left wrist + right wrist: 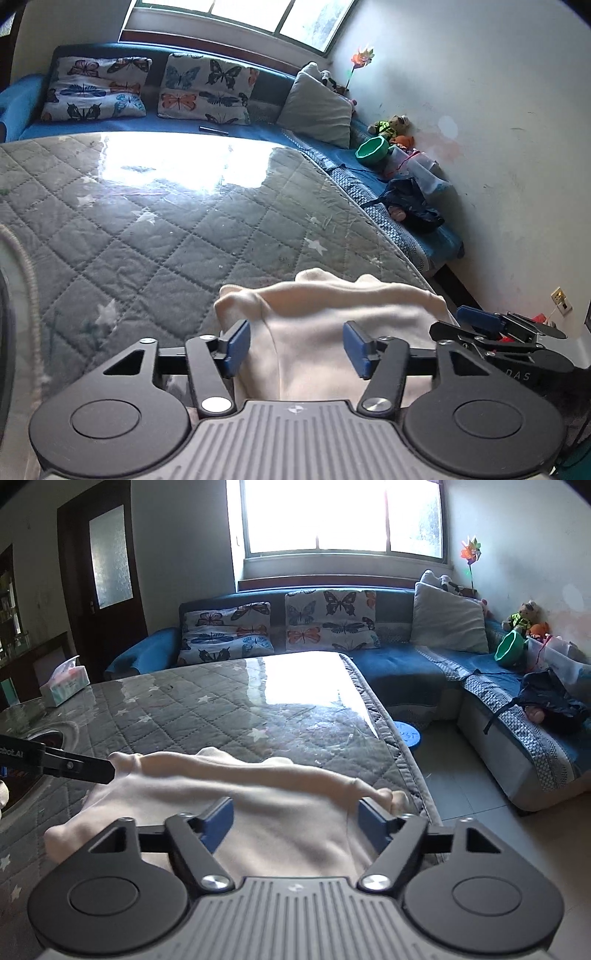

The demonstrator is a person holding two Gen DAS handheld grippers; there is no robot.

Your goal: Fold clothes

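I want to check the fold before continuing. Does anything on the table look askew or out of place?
Yes. The cream garment lies bunched at the table's near right corner, its far edge rolled into an uneven ridge rather than a flat fold.

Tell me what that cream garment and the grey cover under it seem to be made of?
The cream garment looks like soft knit cotton or fleece: matte, with rounded, limp folds. The grey cover looks like quilted fabric, with stitched diamonds and printed stars. Over it lies what seems a clear plastic or glass sheet, since it mirrors the window glare; which of the two I cannot tell.
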